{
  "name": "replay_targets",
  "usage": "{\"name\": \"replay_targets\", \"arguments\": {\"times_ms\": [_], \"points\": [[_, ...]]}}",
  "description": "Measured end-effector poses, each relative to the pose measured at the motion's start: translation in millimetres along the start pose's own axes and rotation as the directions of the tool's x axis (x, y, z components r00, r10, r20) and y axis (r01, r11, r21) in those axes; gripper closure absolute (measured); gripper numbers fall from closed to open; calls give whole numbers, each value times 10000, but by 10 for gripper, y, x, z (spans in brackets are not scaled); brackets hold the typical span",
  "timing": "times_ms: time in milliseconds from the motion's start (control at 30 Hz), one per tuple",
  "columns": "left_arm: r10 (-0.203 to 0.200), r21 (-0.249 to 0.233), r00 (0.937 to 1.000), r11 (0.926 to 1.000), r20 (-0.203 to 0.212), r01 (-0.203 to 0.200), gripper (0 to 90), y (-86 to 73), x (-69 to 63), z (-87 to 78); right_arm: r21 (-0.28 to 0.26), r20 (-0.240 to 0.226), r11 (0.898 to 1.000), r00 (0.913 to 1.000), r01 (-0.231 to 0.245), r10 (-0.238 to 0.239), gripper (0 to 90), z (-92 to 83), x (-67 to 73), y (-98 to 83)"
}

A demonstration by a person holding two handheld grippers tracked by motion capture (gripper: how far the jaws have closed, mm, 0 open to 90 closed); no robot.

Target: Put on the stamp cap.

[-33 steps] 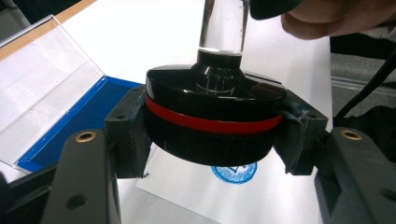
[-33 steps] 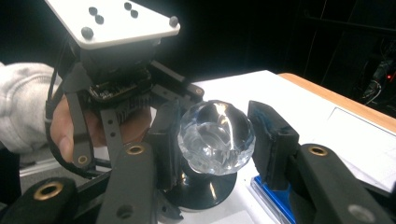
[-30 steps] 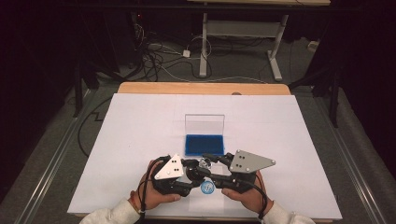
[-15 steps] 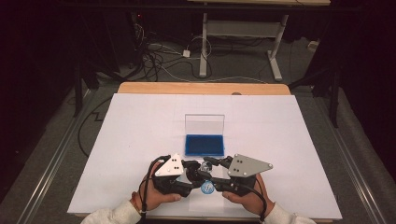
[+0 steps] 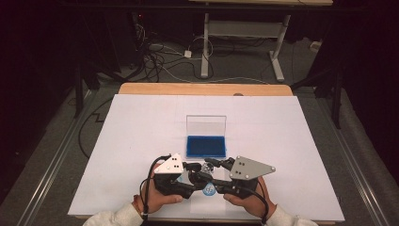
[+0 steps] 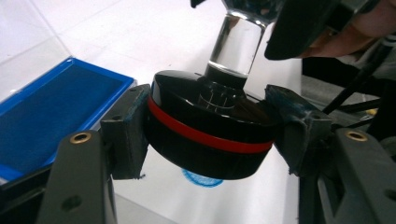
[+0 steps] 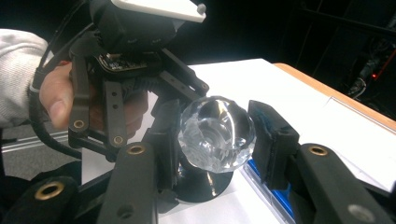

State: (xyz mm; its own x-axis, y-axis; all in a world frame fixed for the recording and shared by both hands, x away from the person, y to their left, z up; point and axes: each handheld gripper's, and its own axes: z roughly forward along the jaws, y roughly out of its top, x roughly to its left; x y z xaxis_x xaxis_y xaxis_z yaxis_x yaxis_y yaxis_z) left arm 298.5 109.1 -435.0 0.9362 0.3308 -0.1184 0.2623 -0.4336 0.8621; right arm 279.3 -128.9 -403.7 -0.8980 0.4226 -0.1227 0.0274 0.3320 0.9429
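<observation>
My left gripper (image 6: 205, 140) brackets the stamp (image 6: 210, 135) at its black base; its jaws have just been easing apart, the left pad still against the base, the right pad showing a thin gap, so I cannot tell whether they still pinch. My right gripper (image 7: 217, 135) is pressed together on the stamp's clear faceted knob (image 7: 217, 133), pads on either side. The stamp hangs tilted just above the white sheet (image 5: 282, 141), over a round blue print (image 6: 201, 178), near the table's front edge. Behind it lies the open ink pad (image 5: 205, 146), its clear lid (image 5: 206, 126) upright.

Handling, as I judge it: the stamp is rigid and light. The knob is smooth and faceted, so it may slip or twist between the pads. The broad base with its red band (image 6: 210, 135) offers the surer hold, taken across its width.
</observation>
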Motion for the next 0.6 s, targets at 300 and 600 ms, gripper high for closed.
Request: {"name": "replay_targets", "arguments": {"times_ms": [300, 600], "points": [[1255, 838, 9885, 9894, -843, -1185, 336, -69, 23, 75, 1045, -50, 9943, 9998, 205, -201, 569, 74, -26, -64], [1537, 663, 9797, 9870, -1288, -1461, 335, -82, 19, 58, 1407, -104, 9898, 9996, -245, 262, 569, 93, -99, -81]]}}
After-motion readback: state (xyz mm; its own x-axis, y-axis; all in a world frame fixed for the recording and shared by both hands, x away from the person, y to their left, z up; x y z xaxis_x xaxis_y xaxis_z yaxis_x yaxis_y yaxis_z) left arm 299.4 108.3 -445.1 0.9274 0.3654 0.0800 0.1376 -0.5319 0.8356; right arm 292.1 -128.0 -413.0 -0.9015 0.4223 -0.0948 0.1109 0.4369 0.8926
